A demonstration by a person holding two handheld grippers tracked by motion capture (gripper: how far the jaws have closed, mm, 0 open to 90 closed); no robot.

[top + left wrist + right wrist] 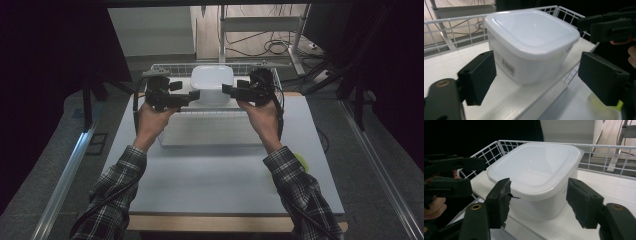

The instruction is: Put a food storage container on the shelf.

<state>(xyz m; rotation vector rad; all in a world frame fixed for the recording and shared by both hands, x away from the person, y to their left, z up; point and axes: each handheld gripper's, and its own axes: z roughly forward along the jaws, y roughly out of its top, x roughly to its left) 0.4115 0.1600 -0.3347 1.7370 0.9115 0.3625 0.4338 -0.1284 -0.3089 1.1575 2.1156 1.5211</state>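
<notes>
The person's plaid sleeves (117, 180) reach forward; the left tool (194, 94) and right tool (226, 89) flank a white lidded container (212, 82) in a wire basket (270, 75), both with jaws apart, pads off it. The container looks just set down; next comes backing away. The pale surface (215, 175) stands in a dim room with cables on the floor.

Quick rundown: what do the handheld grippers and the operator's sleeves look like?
Both the left gripper and the right gripper are black, each with two blocky rectangular jaws and brass-coloured pivot rings. The left carries a grey plate on top. Black cables trail along the forearms. Sleeves are dark plaid.
</notes>
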